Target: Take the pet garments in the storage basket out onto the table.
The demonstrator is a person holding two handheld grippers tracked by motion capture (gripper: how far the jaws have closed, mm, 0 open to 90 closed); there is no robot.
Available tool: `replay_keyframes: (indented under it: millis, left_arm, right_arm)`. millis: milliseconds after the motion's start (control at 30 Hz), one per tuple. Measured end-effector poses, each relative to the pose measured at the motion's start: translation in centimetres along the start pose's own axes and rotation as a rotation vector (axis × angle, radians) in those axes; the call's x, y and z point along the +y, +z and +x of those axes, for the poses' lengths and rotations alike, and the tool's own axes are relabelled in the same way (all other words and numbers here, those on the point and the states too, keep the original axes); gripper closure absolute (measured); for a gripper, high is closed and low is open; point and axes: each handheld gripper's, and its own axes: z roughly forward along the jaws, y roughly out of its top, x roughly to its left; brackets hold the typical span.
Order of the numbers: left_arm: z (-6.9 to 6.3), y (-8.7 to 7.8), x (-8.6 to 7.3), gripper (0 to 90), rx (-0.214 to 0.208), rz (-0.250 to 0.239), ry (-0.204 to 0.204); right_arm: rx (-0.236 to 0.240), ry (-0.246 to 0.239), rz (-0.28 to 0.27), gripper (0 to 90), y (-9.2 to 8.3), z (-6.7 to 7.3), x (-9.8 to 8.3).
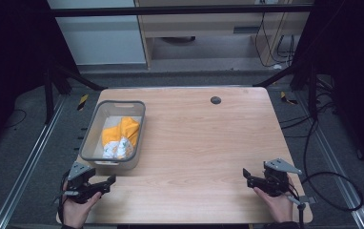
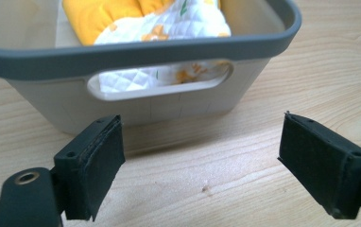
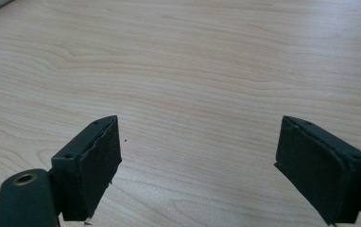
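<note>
A grey plastic basket stands on the left side of the wooden table. A crumpled orange and white quilted cloth lies inside it. Up close, the basket's near wall has a handle slot through which the cloth shows. My left gripper sits just in front of the basket's near end, open, nothing between its pads. My right gripper rests near the table's front right, open over bare wood, its pads wide apart.
A small dark round plug sits in the table near its far edge. Cables trail on the floor to the right. Black frame posts flank the table.
</note>
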Motion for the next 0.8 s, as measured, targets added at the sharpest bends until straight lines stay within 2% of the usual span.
replay_keyframes:
  millis: [333, 467, 800]
  left_arm:
    - [-0.3, -0.9, 1.0, 14.1, -0.014, -0.028, 0.012]
    - [-0.4, -1.1, 1.2, 14.3, -0.017, -0.028, 0.022]
    - [-0.7, -2.2, 2.3, 15.3, -0.028, -0.062, 0.038]
  right_arm:
    - [0.009, -0.002, 0.002, 14.6, 0.0, 0.2, 0.0]
    - [0.009, -0.02, 0.003, 14.4, 0.1, 0.2, -0.1]
    - [0.018, -0.014, -0.004, 14.4, 0.0, 0.4, -0.1]
